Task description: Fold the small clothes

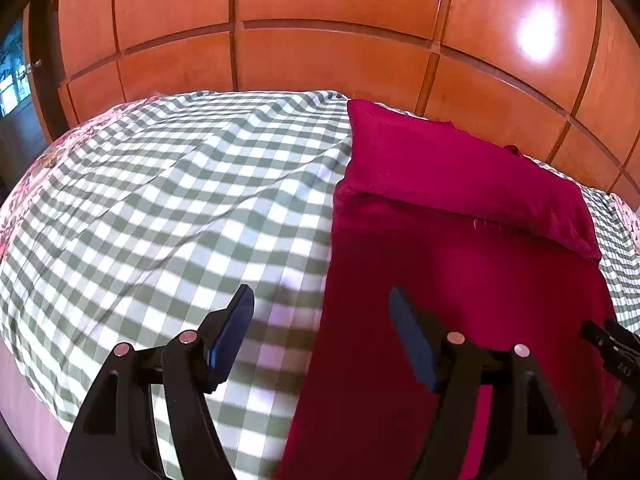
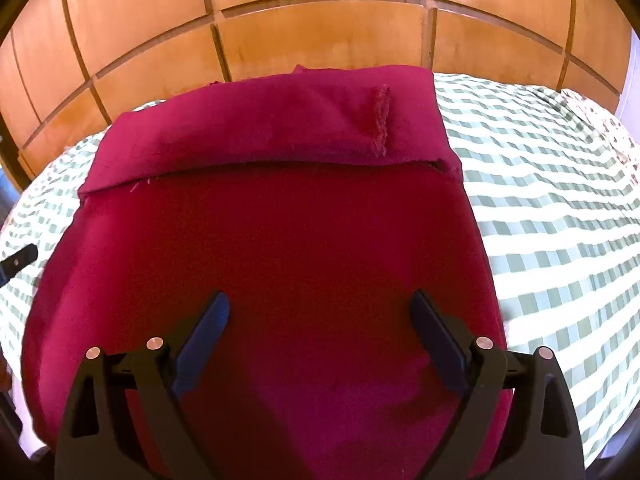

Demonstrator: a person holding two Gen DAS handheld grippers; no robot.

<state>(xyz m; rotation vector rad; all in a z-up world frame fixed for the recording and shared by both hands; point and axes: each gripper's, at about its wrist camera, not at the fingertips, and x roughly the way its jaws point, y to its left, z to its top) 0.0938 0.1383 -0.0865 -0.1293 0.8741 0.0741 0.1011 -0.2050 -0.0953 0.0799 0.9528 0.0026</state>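
**Red garment spread on the checked bed, both grippers empty above it**

From the left wrist we see a green-and-white checked sheet [image 1: 168, 200] covering the bed, backed by an orange wooden panelled wardrobe [image 1: 320, 40]. The crimson garment [image 1: 460, 248] lies flat on the right of the sheet, its far end folded back toward us. Our left gripper [image 1: 322, 300] hovers over the garment's left edge, jaws wide apart, holding nothing. A black tip of the right gripper [image 1: 608, 340] shows at the right border.

From the right wrist, the garment [image 2: 280, 232] fills the middle, the folded band across its far end. Our right gripper [image 2: 320, 304] hangs above it, jaws spread and empty. The sheet [image 2: 540, 200] stretches rightward; the wardrobe [image 2: 320, 32] rises behind.
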